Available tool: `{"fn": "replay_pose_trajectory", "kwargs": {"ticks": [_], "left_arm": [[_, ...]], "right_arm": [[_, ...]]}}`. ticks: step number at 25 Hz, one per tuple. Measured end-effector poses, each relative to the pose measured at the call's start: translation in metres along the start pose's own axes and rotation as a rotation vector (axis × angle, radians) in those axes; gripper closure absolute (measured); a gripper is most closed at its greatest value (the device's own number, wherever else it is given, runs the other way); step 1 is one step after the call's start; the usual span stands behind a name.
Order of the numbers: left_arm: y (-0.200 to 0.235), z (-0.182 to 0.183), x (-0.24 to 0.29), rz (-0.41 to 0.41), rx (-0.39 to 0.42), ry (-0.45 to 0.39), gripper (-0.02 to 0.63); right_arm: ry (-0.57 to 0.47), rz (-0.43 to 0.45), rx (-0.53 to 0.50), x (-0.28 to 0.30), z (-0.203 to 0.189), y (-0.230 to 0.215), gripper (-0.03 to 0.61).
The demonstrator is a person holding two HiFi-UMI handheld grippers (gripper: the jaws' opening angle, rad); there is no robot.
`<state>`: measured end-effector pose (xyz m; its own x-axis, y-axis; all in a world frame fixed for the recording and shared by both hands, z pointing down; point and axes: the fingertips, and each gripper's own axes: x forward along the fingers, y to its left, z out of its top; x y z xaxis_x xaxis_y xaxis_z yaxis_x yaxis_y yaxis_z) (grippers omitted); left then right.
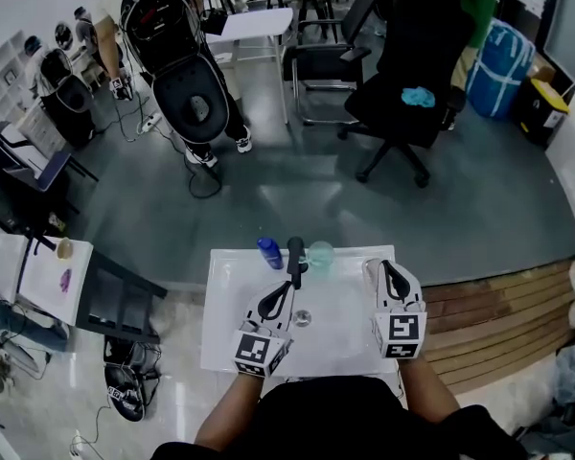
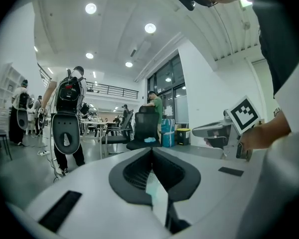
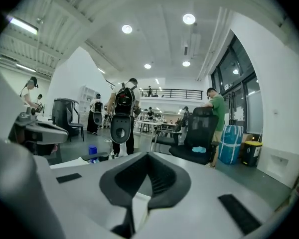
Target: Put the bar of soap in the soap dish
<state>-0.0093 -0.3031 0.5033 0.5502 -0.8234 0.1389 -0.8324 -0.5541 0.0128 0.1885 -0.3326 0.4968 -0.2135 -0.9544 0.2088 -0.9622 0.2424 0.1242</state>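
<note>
We count a pair: one left hand-held gripper point(image 1: 281, 295) and one right hand-held gripper point(image 1: 391, 270). The single white counter point(image 1: 228, 300) carries one blue bottle point(image 1: 269, 253), one black tap point(image 1: 294, 260), one drain point(image 1: 303, 318) and one pale green round thing point(image 1: 319, 255), perhaps a dish. Beyond it we see two black office chairs point(image 1: 409, 70).

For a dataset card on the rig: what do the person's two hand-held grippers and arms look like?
Both the left hand-held gripper and right hand-held gripper have white bodies, black ribbed jaw pads and a rear cube of black-and-white square markers. The person wears a dark top, forearms uncovered.
</note>
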Motion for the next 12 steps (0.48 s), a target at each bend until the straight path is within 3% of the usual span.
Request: {"fn": "replay_pose_trajectory", "kwargs": {"ticks": [12], "left_arm": [[-0.0021,-0.0013,0.0012,-0.006,-0.010,-0.007,0.594]], "right_arm": [[-0.010,0.005,0.000,-0.0047,0.0062,0.0058,0.560]]}}
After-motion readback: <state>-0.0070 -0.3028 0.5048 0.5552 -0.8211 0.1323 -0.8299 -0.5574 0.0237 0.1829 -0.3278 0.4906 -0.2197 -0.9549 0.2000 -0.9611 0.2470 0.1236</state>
